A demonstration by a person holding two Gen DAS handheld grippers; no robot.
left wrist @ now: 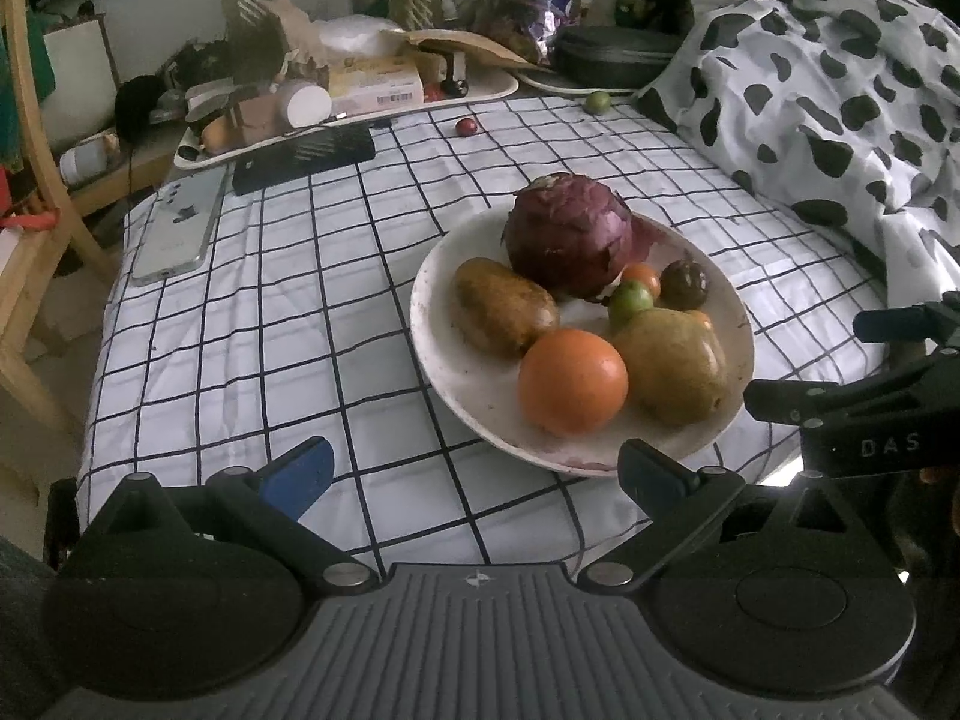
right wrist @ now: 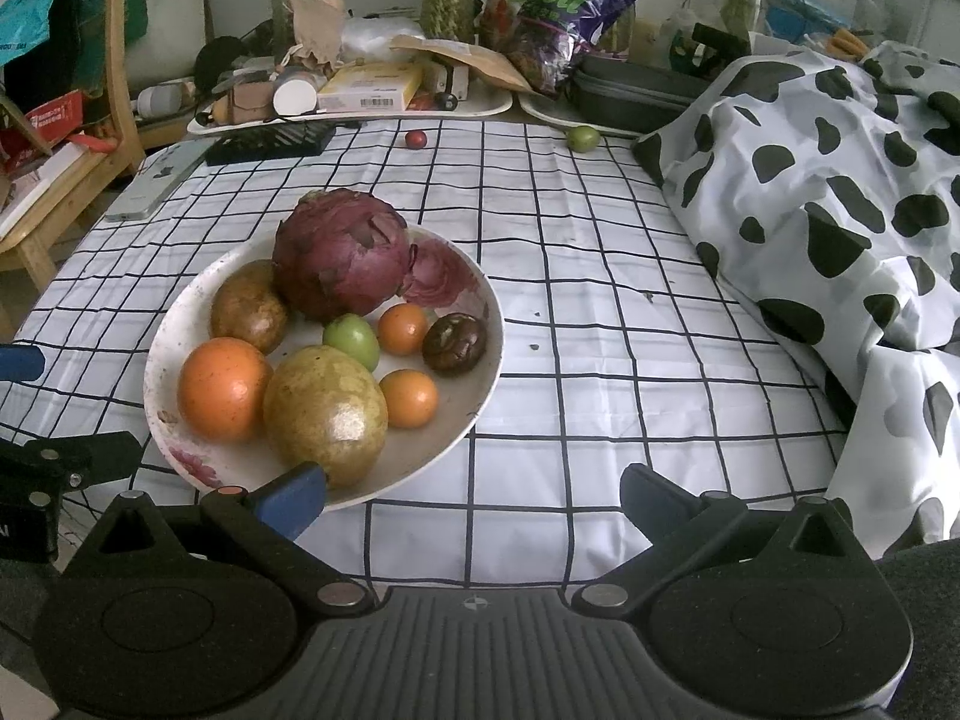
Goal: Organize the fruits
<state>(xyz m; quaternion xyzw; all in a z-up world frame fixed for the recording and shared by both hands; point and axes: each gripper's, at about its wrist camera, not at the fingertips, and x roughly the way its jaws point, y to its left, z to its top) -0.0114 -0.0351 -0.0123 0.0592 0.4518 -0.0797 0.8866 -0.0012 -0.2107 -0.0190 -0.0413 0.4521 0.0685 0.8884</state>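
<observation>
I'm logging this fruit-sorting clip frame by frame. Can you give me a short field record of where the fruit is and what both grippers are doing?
plate: white plate on checked cloth
on plate: purple cabbage-like head, large orange, yellow-green fruit, brown oval fruit, green fruit, two small oranges, dark round fruit
loose on cloth: small red fruit, small green fruit, both at far edge
left gripper: open, empty
right gripper: open, empty

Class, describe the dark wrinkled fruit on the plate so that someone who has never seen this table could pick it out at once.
Find the white plate on the checked cloth. Behind the fruit sits a big purple cabbage; look to its right, at the plate's right edge. There lies the dark brown fruit, the only shrivelled, almost black one beside smooth orange and green neighbours.
</observation>
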